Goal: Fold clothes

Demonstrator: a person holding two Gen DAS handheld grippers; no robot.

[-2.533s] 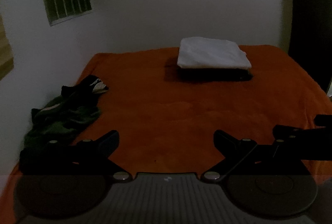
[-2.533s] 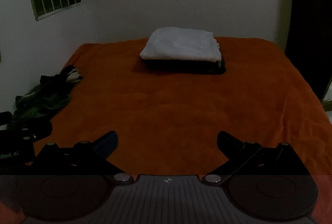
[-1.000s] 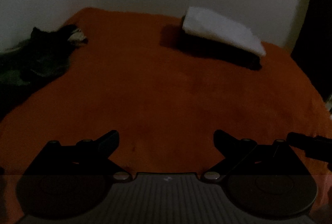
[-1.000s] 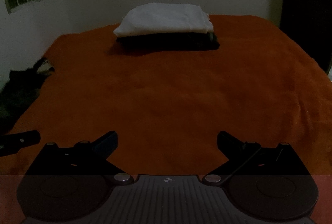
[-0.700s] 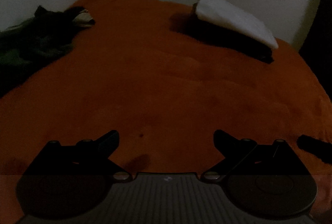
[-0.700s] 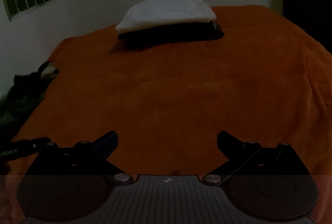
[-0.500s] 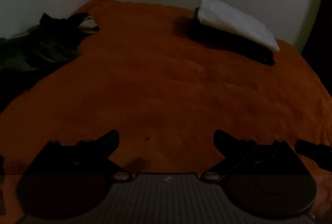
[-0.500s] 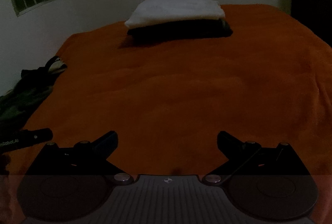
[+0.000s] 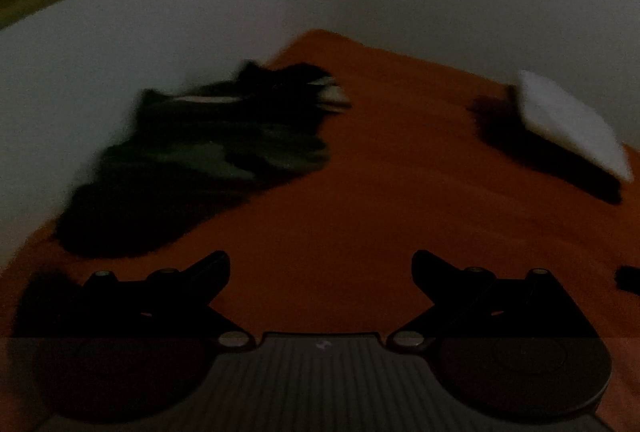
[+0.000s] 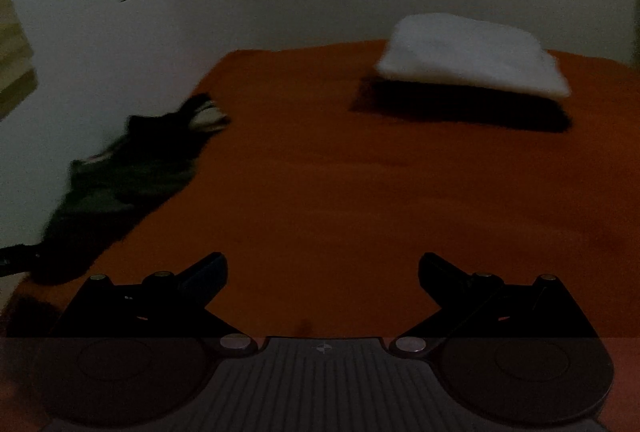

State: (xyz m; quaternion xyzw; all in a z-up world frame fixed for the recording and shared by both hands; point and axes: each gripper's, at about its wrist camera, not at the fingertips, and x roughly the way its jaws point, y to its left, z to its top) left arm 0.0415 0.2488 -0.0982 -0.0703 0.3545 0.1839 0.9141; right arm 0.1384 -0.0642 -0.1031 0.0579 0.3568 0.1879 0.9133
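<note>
Now that we have swung both grippers toward the left side of the bed, the left gripper (image 9: 321, 264) and the right gripper (image 10: 322, 266) hang over the orange blanket (image 9: 380, 216) with jaws spread wide and nothing between them. Half a second ago the left wrist view looked across the middle of the bed; now the unfolded dark clothes (image 9: 224, 148) sit almost straight ahead of it, though not yet within reach, and the picture is blurred by the turn. From the right wrist view the same heap (image 10: 136, 168) lies off to the left, against the wall. Farther back, the folded stack (image 10: 472, 72), a white piece on top of dark ones, rests near the far edge. We judge the next garment is about to be fetched from the heap.
</note>
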